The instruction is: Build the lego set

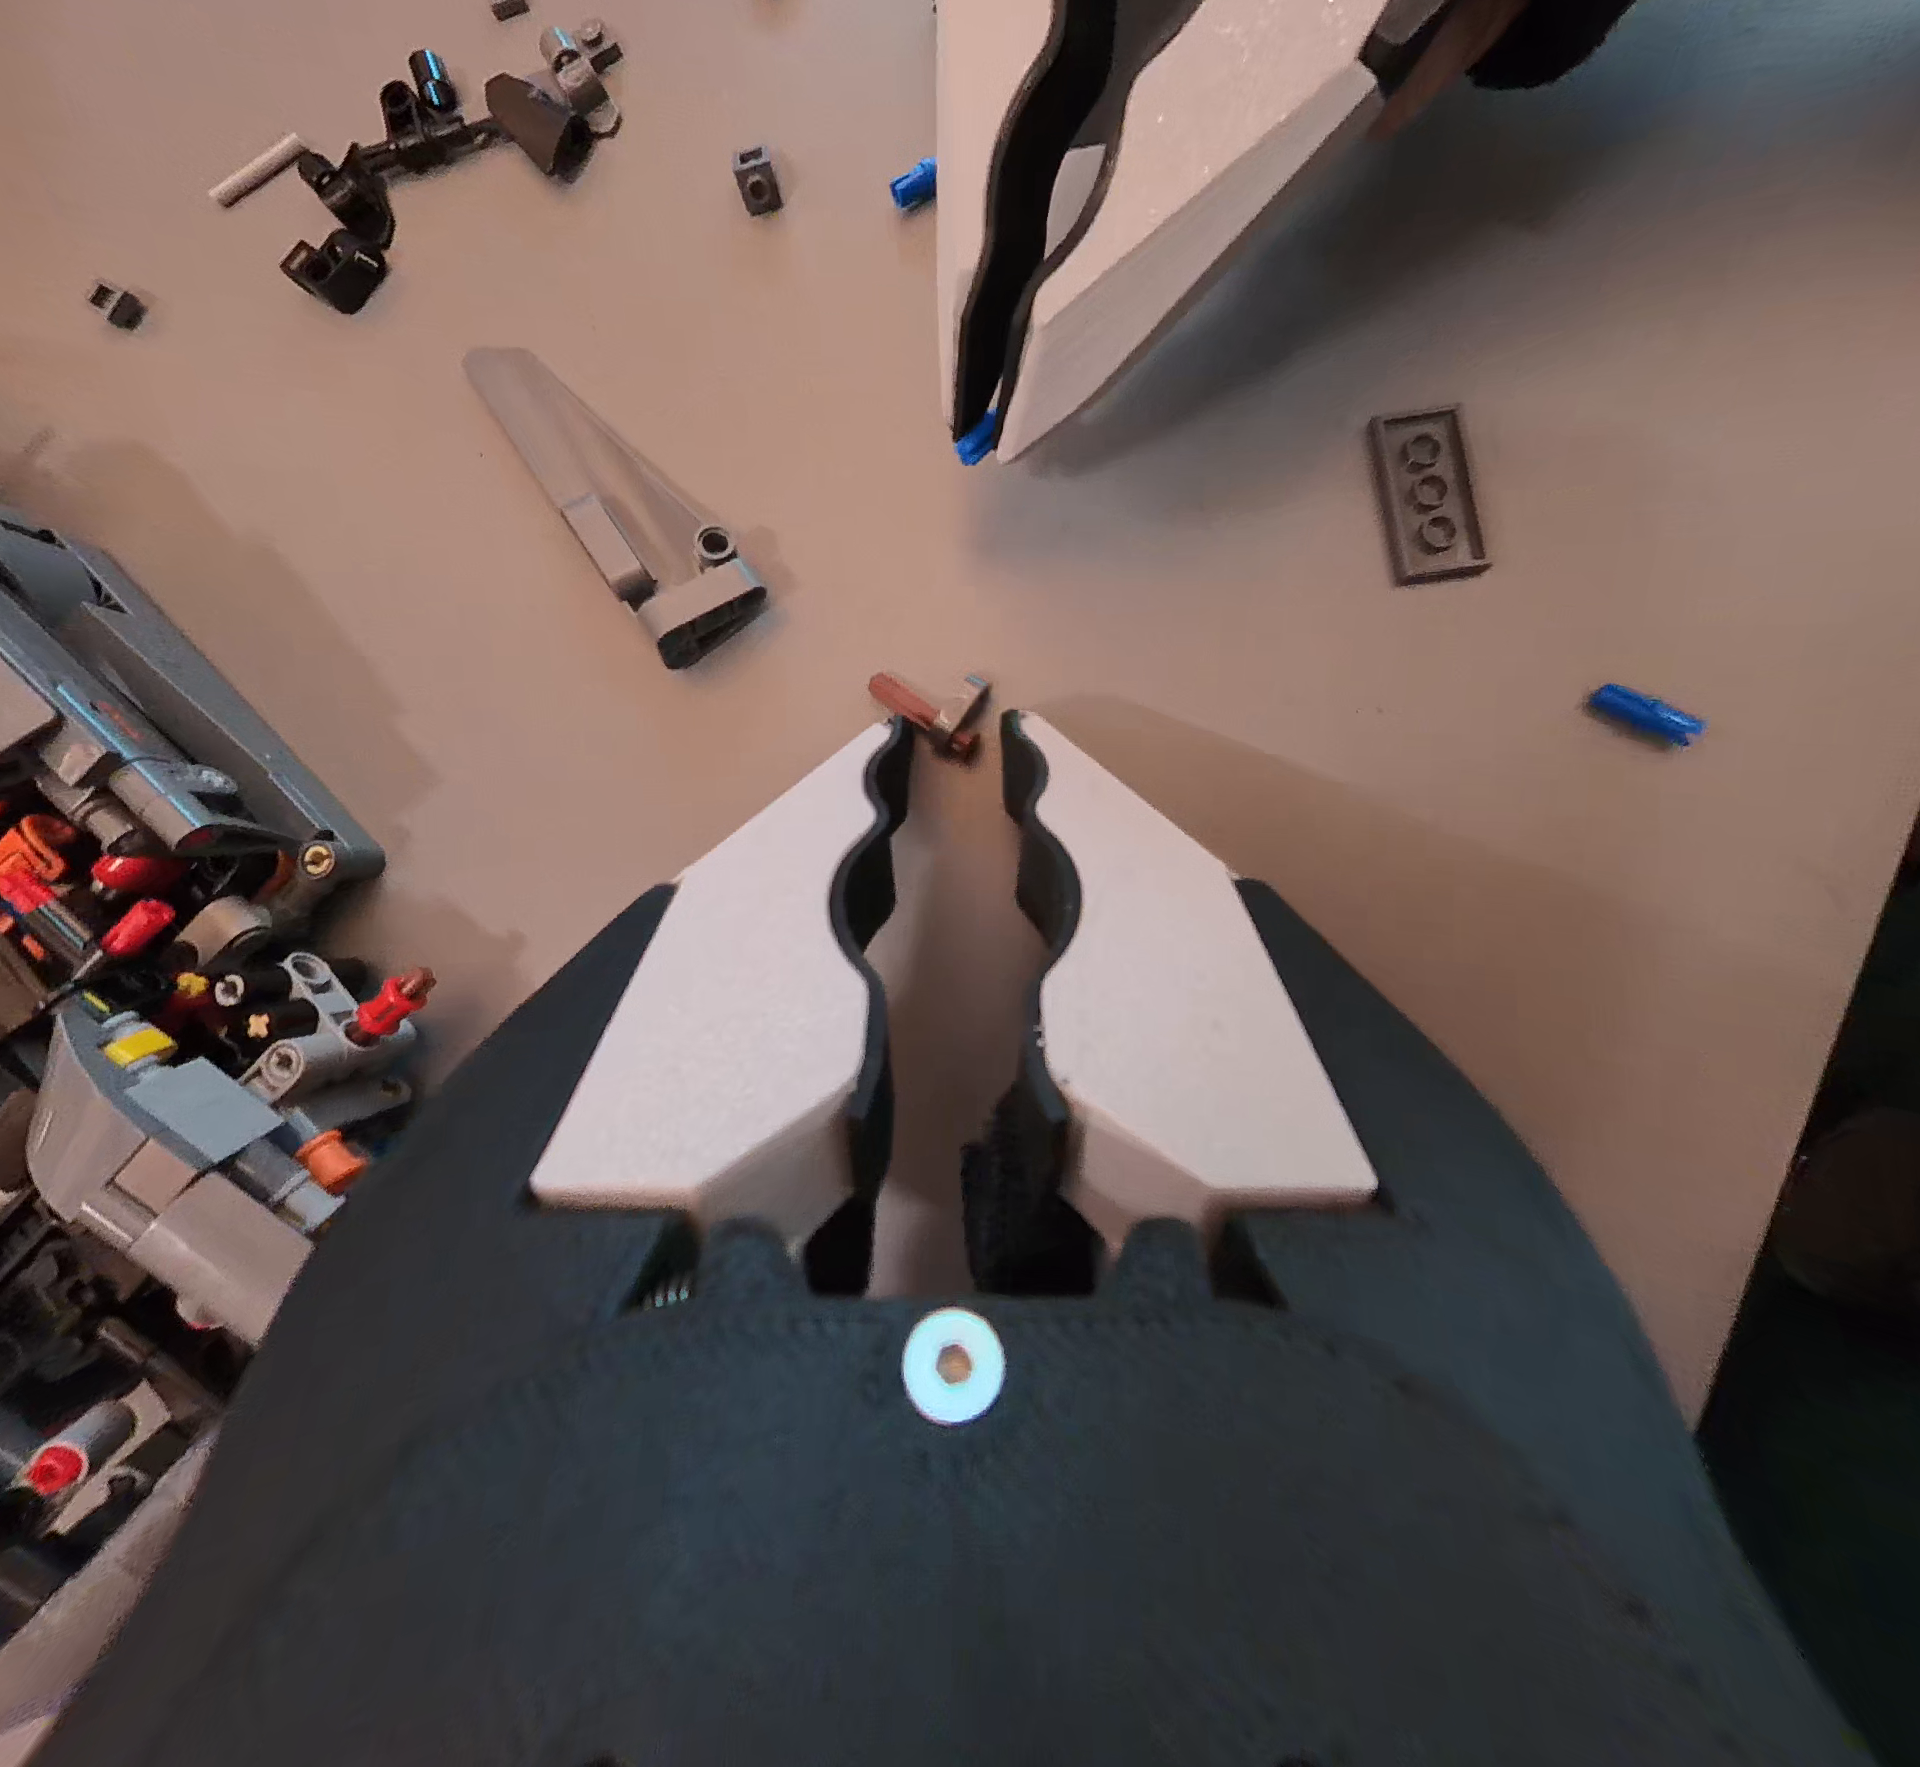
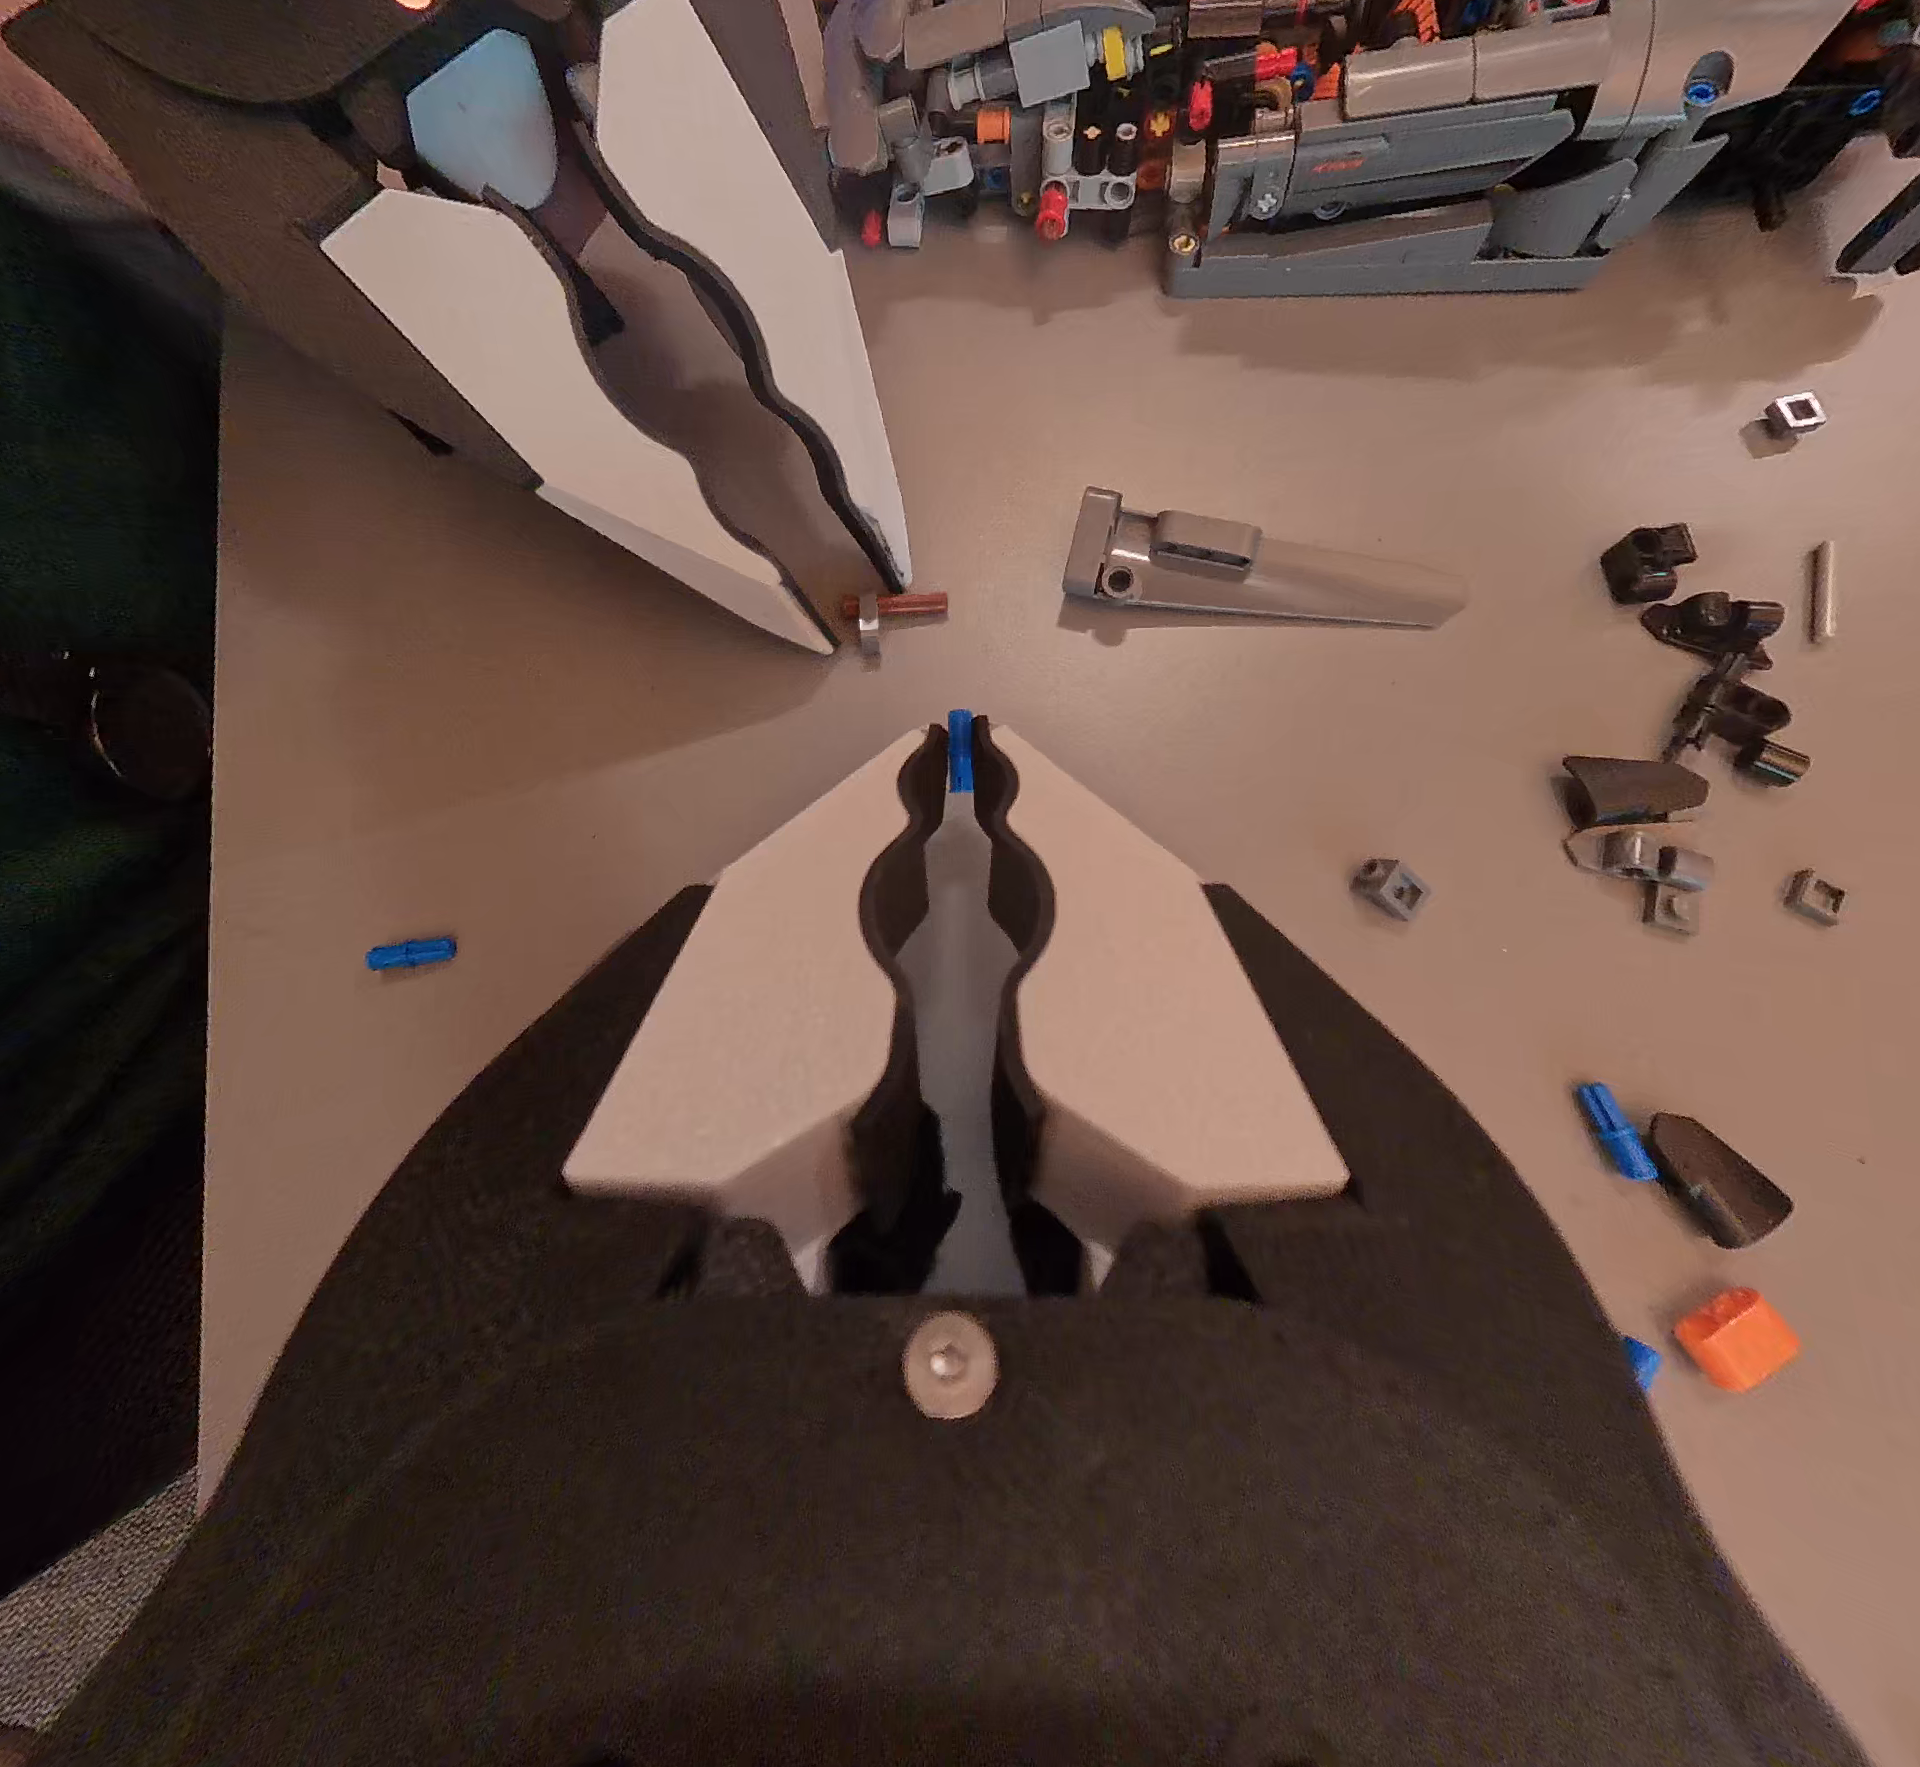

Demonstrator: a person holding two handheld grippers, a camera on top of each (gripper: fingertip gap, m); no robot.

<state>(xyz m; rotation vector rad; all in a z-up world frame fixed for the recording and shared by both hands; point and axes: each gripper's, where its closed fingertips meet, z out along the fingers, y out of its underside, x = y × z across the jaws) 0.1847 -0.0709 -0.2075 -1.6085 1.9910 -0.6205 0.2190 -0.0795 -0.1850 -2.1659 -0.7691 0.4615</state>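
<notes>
The partly built lego model, grey with black, red, orange and yellow parts packed inside, stands at the far side of the surface in the right wrist view and at the left edge in the left wrist view. Between it and the grippers lies a long grey wing panel with a round hole near its wide end.

The right gripper has its fingers closed on a blue pin, which stands upright between the tips with its end poking out beyond them. In the left wrist view the same pin shows as a blue nub at the tips of that gripper, which points down toward the surface.

The left gripper has its fingers slightly apart, with a narrow gap between the tips. At that gap sits a small brown axle with a grey connector; it lies just at the tips, and whether the fingers actually touch it cannot be told. In the right wrist view this piece rests on the surface right beside the tips.

Loose parts are spread around: a grey plate lying with 3 round rings showing, a blue pin on the surface, a cluster of black connectors, a small grey brick with a hole, and an orange piece near the right gripper's body.
</notes>
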